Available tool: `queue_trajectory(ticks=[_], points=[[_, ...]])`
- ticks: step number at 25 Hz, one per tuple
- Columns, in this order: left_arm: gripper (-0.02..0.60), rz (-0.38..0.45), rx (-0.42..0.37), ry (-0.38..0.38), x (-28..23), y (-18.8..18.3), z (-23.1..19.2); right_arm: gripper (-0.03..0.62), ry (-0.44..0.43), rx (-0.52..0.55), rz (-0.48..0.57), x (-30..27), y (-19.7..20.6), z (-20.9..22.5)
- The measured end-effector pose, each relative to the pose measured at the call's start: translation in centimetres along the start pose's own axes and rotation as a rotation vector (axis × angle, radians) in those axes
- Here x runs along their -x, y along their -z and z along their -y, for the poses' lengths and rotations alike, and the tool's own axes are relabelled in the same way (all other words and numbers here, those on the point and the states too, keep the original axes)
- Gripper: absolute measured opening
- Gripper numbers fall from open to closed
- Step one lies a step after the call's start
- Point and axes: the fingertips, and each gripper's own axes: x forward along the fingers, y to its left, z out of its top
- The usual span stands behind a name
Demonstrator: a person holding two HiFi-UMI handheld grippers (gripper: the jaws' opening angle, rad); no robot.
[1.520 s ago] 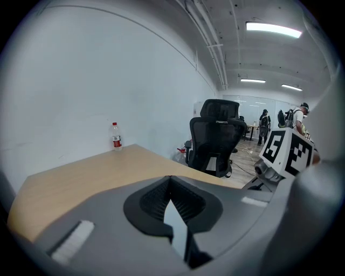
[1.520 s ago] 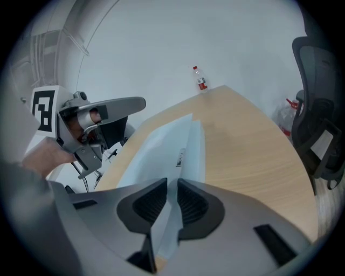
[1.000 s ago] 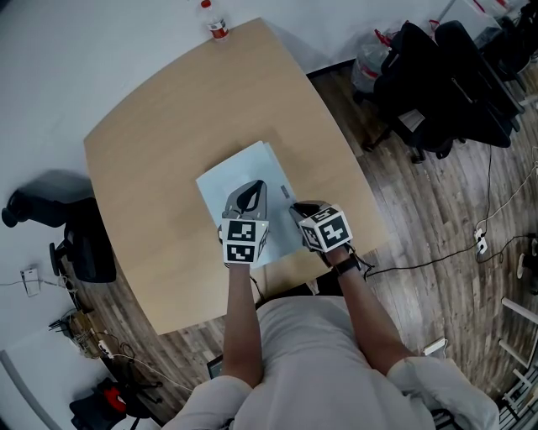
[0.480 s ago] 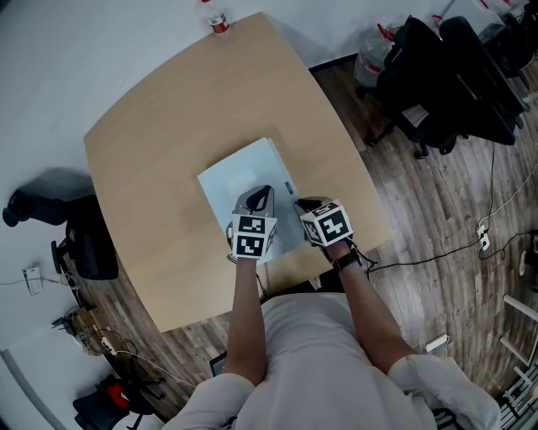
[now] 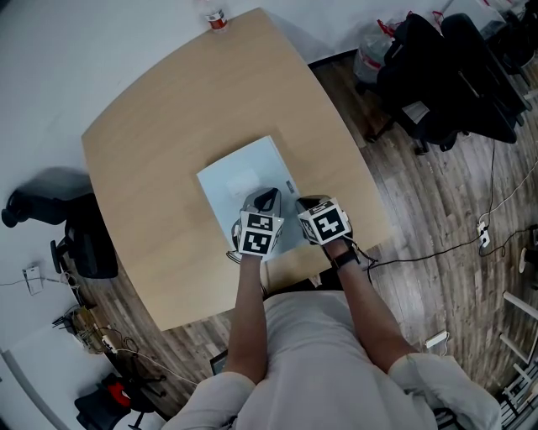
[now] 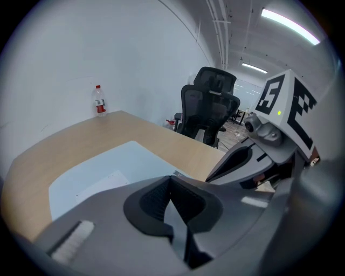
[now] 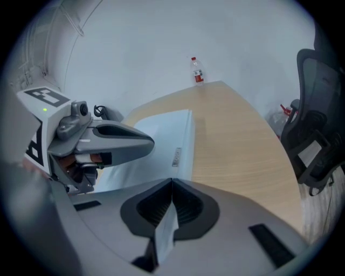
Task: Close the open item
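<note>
Right gripper (image 7: 171, 182) jaws together, unreadable overhead, at folder (image 5: 239, 178) corner

A person (image 5: 246, 311) is wearing a pale shirt (image 5: 315, 353) and dark wristband (image 5: 347, 262); grey left tongs (image 5: 268, 196) and right tongs (image 5: 300, 204) are bearing black-and-white marker cubes (image 5: 261, 234).

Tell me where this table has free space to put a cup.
Free: the wide strip between the light-blue folder and the water bottle, and the table left of the folder. Crowded: the near edge, around the folder.
</note>
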Motion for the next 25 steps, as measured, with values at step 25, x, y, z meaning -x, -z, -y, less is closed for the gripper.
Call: queue_trajectory(ticks=[25], points=[[0.008,-0.088,0.014,0.031,-2.1,2.0,0.8,0.014,0.020,-0.005,0.002,0.0,0.1,0.3]])
